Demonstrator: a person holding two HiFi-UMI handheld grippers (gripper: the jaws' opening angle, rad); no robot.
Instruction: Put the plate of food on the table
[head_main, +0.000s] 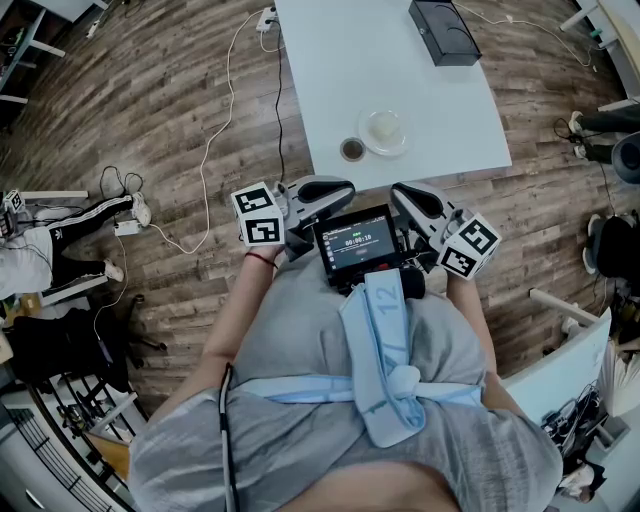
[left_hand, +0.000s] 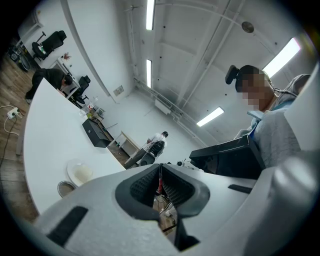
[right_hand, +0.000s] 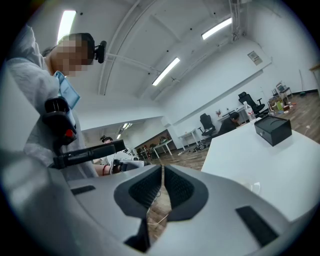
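A: Where is the plate of food (head_main: 384, 131) at this moment?

B: It stands on the white table (head_main: 400, 70), near the edge that is closest to the person. There is a pale heap of food on it. In the left gripper view the same plate (left_hand: 80, 173) shows low at the left side.

A: Is something next to it?

B: Yes, a small round dish (head_main: 352, 150) is just beside it, on its left in the head view. A black box (head_main: 444, 32) is at the far end of the table, well apart from both.

A: And the claws, what state are they in?

B: The left gripper (head_main: 335, 188) has its two jaws pressed together, and I see nothing between them in its own view (left_hand: 160, 172). The right gripper (head_main: 408, 197) is the same: jaws closed on each other, holding nothing (right_hand: 163, 172).

A: Do they touch the plate?

B: No. Both are held in front of the person's body, one at each side of a screen device (head_main: 358, 243) worn on the chest. They are above the wooden floor (head_main: 180, 90), short of the table edge.

A: Anything more around?

B: A white cable (head_main: 215, 120) lies on the floor at the left, and another person (head_main: 60, 240) sits at the far left.
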